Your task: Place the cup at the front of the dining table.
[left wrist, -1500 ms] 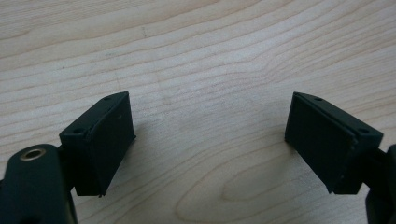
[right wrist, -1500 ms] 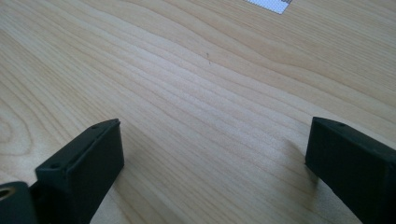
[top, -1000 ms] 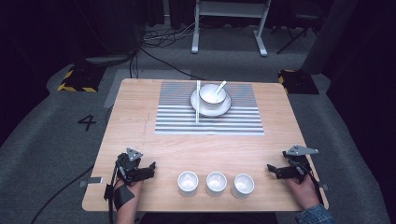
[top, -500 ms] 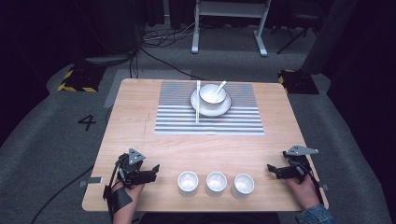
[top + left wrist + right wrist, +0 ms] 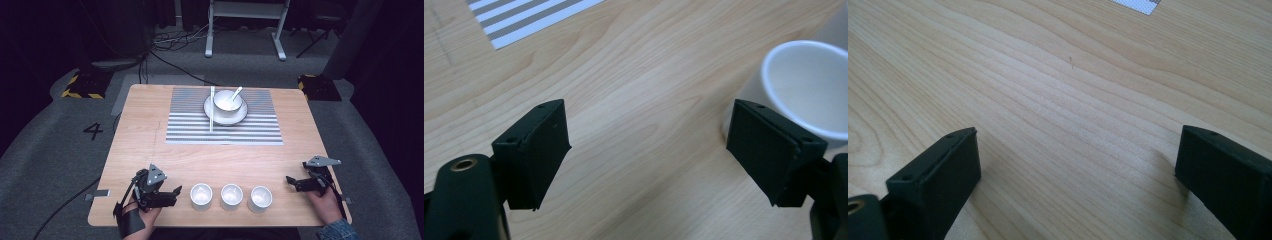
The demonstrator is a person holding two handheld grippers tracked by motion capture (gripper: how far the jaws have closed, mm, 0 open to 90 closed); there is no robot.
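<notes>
Three small white cups stand in a row near the table's front edge: left cup [image 5: 201,195], middle cup [image 5: 231,195], right cup [image 5: 260,198]. My left gripper [image 5: 176,193] lies just left of the left cup, open, its jaws pointing at it. In the left gripper view that cup [image 5: 809,85] sits beside the right jaw, outside the gap of the left gripper [image 5: 649,137]. My right gripper [image 5: 291,182] rests open at the front right, apart from the right cup. In the right gripper view, the right gripper [image 5: 1078,160] has bare wood between its jaws.
A grey-and-white striped placemat [image 5: 190,125] lies at the far middle of the wooden table [image 5: 145,130]. On it a white plate [image 5: 242,116] holds a bowl [image 5: 222,100] with a spoon [image 5: 236,92]. Chopsticks [image 5: 212,117] lie beside the plate.
My left gripper has shifted a little to the right and toward the front edge, closer to the left cup. The right gripper has stayed in place.
</notes>
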